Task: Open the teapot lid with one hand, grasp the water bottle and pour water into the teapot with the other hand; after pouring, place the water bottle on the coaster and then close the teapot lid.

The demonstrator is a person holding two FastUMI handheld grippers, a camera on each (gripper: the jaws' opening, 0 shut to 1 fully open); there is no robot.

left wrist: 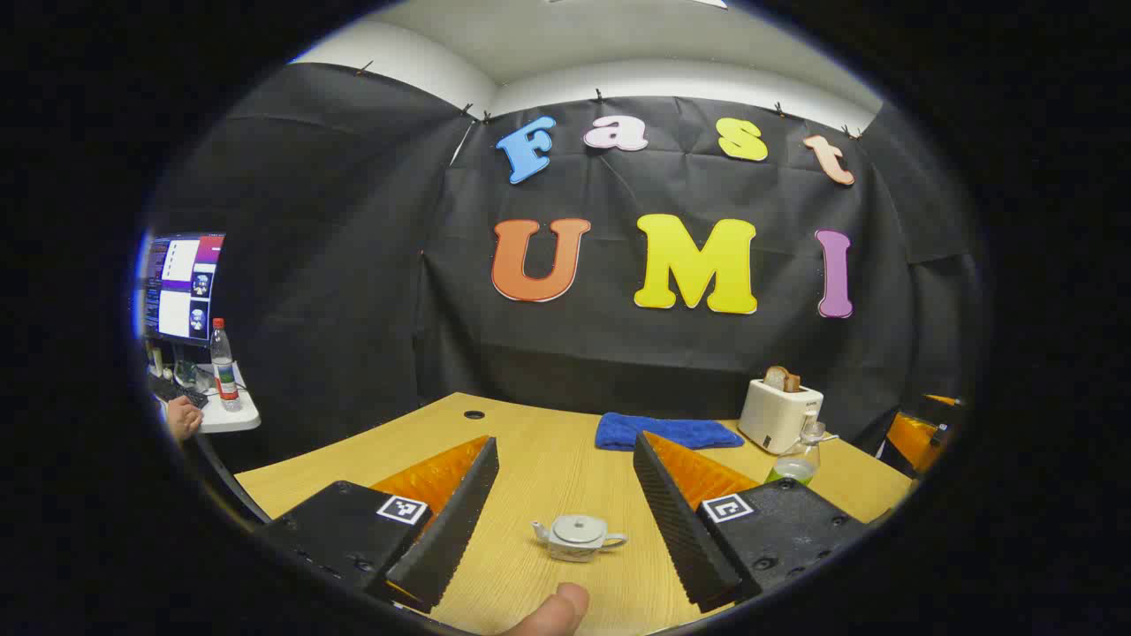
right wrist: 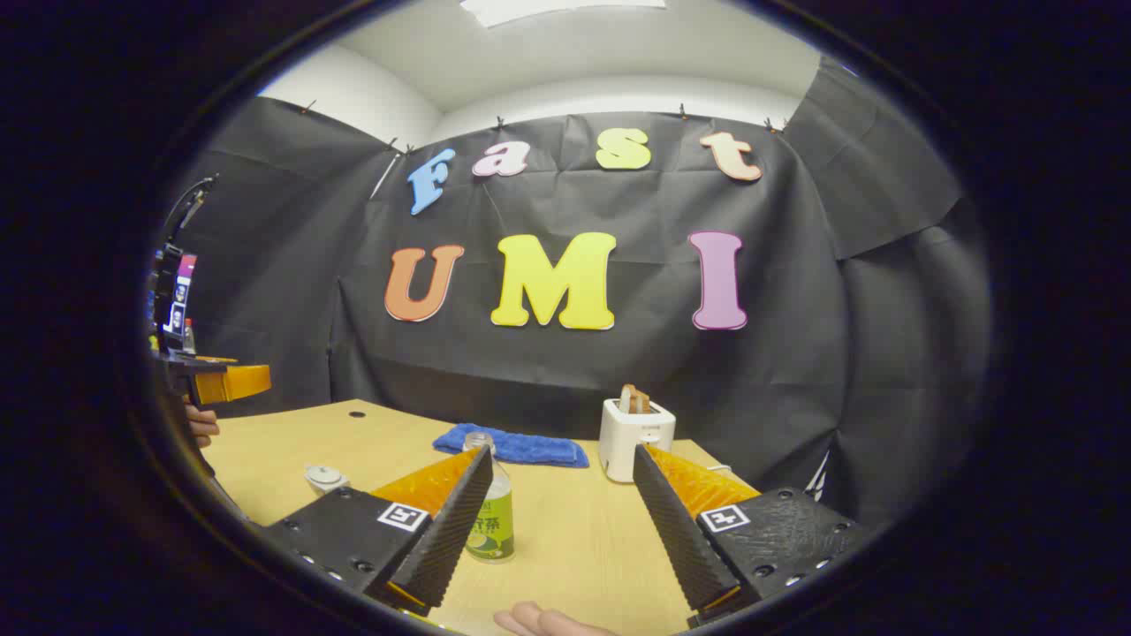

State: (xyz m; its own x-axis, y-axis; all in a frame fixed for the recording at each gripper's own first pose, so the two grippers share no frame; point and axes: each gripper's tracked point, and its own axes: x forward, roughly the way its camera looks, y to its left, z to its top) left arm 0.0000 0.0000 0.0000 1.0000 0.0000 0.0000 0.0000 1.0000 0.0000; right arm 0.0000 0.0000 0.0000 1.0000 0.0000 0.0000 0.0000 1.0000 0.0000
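Holding both tools above the desk [left wrist: 530,442], we have nothing in either grasp: the jaws of the left gripper [left wrist: 565,481] stand wide apart, and so do those of the right gripper [right wrist: 561,495].

In the left gripper view the teapot [left wrist: 579,537] sits at six o'clock between our fingers, well short of them. It is small, squat and pale grey, with its spout toward nine o'clock, its handle toward three, and the lid [left wrist: 577,527] on. We judge it hard, smooth and breakable, and the lid light but slippery; the knob on top looks the place to pinch, though it is too small to see well.

In the right gripper view the bottle [right wrist: 490,521] stands upright at about seven o'clock, just beside our left finger. It is clear plastic with a green label and pale liquid low inside. We expect it light and a little squashy, so the labelled middle seems the best hold.

We cannot pick out the coaster.
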